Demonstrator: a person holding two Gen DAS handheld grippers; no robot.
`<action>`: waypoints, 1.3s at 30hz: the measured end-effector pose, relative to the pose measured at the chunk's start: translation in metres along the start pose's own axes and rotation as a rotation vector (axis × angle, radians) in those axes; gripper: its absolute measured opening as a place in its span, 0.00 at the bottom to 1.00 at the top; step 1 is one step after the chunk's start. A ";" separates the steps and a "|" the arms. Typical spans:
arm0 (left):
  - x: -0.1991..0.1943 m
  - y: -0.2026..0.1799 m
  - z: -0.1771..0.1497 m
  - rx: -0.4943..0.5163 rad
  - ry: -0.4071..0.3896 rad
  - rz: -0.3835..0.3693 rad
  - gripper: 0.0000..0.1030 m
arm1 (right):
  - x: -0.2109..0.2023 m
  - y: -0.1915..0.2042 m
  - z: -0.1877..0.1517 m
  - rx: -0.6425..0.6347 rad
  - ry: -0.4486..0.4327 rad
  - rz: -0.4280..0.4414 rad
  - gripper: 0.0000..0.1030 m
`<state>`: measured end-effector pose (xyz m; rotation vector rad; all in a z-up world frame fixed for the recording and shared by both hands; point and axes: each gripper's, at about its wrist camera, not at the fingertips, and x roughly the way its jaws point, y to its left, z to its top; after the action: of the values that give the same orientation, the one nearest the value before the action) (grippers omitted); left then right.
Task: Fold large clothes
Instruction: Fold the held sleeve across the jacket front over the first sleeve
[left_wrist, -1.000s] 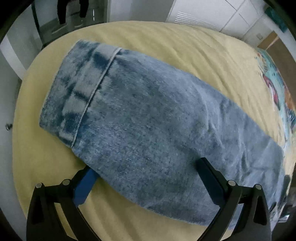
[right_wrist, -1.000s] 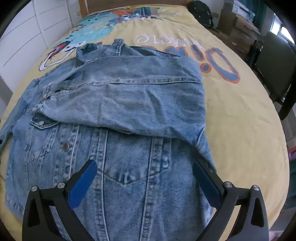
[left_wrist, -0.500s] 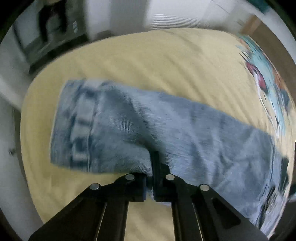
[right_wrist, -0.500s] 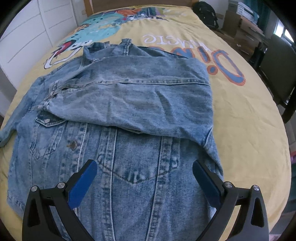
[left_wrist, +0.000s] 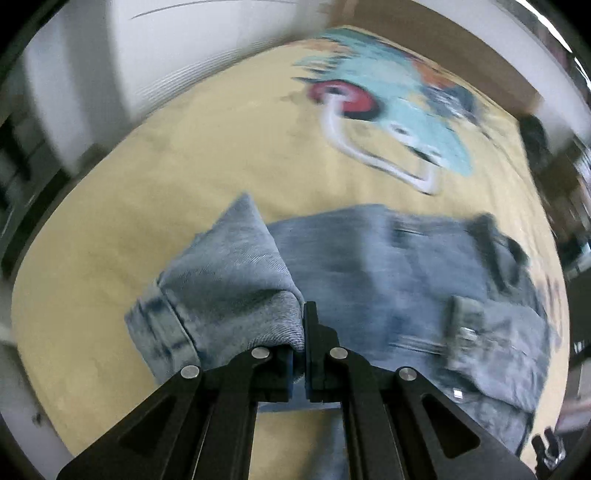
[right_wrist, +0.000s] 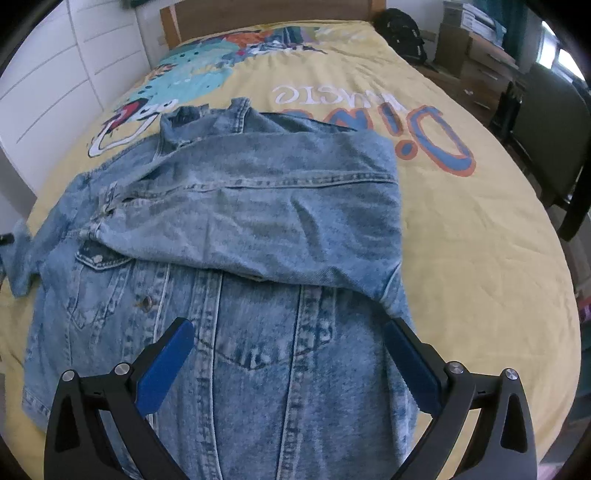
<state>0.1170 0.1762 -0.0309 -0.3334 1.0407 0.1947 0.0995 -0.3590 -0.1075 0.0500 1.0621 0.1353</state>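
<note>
A light blue denim jacket (right_wrist: 258, 229) lies face up on a yellow bedspread (right_wrist: 480, 240), its right sleeve folded across the chest. In the left wrist view my left gripper (left_wrist: 303, 332) is shut on the jacket's other sleeve (left_wrist: 229, 291), pinching the denim near the cuff and holding it lifted above the bed; the picture is blurred by motion. The rest of the jacket (left_wrist: 424, 280) spreads to the right below it. My right gripper (right_wrist: 288, 354) hovers open over the jacket's lower front, its blue pads (right_wrist: 166, 363) wide apart with nothing between them.
The bedspread carries a cartoon print (right_wrist: 192, 81) and large lettering (right_wrist: 424, 136) near the wooden headboard (right_wrist: 266, 14). White cupboards (right_wrist: 55, 81) stand at the left. A dark chair (right_wrist: 546, 147), boxes and a black bag (right_wrist: 402, 33) line the right side.
My left gripper went from open over the flat sleeve to shut on it near the cuff, then lifted and swung it toward the jacket body. The right gripper stayed open and barely moved.
</note>
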 end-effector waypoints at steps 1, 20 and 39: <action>0.009 -0.023 -0.002 0.025 0.003 -0.011 0.02 | -0.002 -0.001 0.001 0.000 -0.005 0.000 1.00; 0.096 -0.319 -0.032 0.407 0.060 -0.210 0.01 | -0.015 -0.046 0.007 0.089 -0.034 -0.006 1.00; 0.159 -0.313 -0.085 0.444 0.233 -0.193 0.05 | 0.000 -0.056 -0.008 0.125 0.013 0.009 1.00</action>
<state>0.2246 -0.1462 -0.1530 -0.0512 1.2400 -0.2535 0.0971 -0.4145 -0.1175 0.1664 1.0824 0.0772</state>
